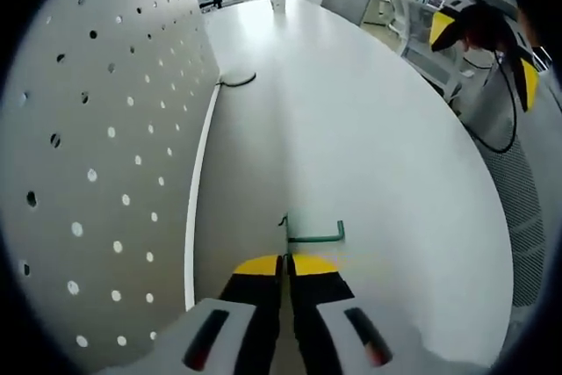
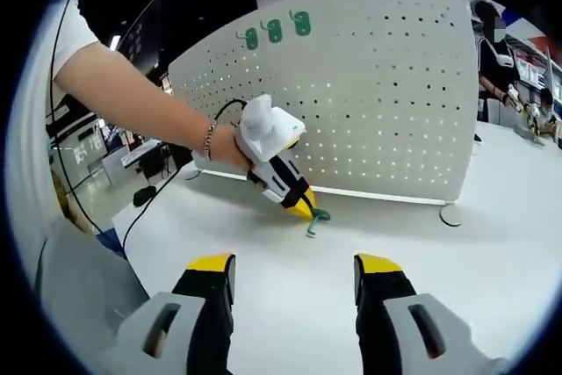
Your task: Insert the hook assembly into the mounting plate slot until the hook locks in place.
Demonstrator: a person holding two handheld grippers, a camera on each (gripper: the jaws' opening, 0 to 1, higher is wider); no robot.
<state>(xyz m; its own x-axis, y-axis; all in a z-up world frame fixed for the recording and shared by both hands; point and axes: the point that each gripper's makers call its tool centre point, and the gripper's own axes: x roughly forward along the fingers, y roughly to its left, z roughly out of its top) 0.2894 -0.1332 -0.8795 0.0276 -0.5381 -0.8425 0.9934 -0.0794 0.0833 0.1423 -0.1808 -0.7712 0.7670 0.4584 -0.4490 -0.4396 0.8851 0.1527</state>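
One green hook (image 1: 314,233) pinched in the nearly closed left gripper (image 1: 287,263), low centre of frame, just off the table (image 1: 369,129). Right gripper (image 2: 294,277) wide open, empty. Best swung slowly, stem squared to the pegboard (image 2: 369,103) holes.

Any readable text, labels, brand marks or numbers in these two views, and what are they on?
None can be read.
The pegboard, the white table, the green hooks and both grippers, left and right, bear no legible writing.
Background screens at the far right are too blurred to read.
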